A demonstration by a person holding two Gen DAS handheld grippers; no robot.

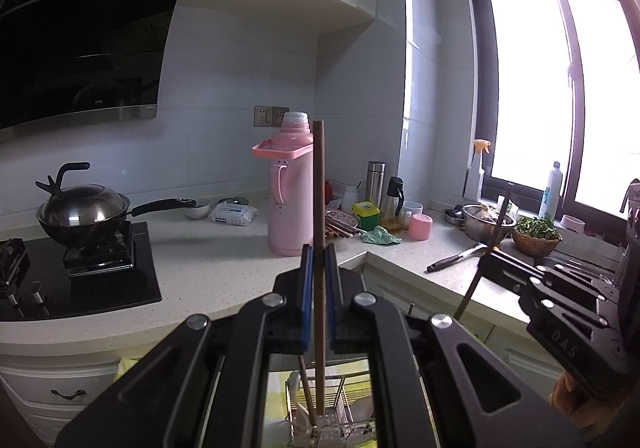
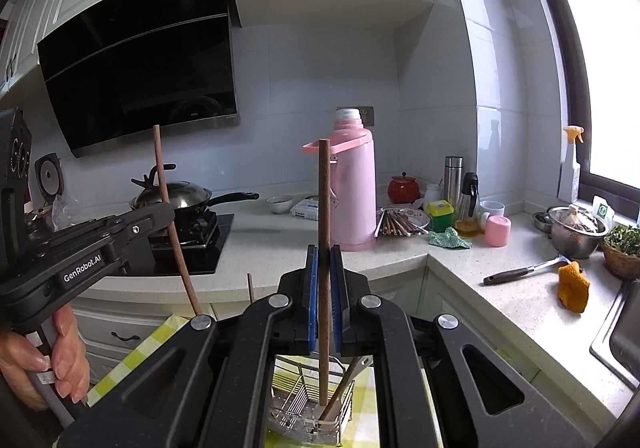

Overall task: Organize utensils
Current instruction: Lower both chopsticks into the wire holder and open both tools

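Note:
My left gripper (image 1: pixel 319 252) is shut on a brown chopstick (image 1: pixel 319 176) that stands upright between the blue pads. Its lower end hangs over a wire utensil holder (image 1: pixel 345 404) on a yellow checked cloth. My right gripper (image 2: pixel 325 250) is shut on a second upright chopstick (image 2: pixel 324 188), above the same wire holder (image 2: pixel 294 396), which has a metal utensil (image 2: pixel 345 384) leaning in it. Each view shows the other gripper beside it: the right gripper (image 1: pixel 490 254) and the left gripper (image 2: pixel 168 214), each with its stick. More chopsticks lie on a plate (image 2: pixel 416 217) by the corner.
A pink thermos (image 2: pixel 356 184) stands on the white counter (image 2: pixel 472 280). A lidded wok (image 1: pixel 86 208) sits on the stove at left. A spatula (image 2: pixel 520 272), an orange cloth (image 2: pixel 574 286), a steel bowl (image 2: pixel 576 232) and the sink (image 2: pixel 620 332) are at right. A hand (image 2: pixel 60 352) grips the left tool.

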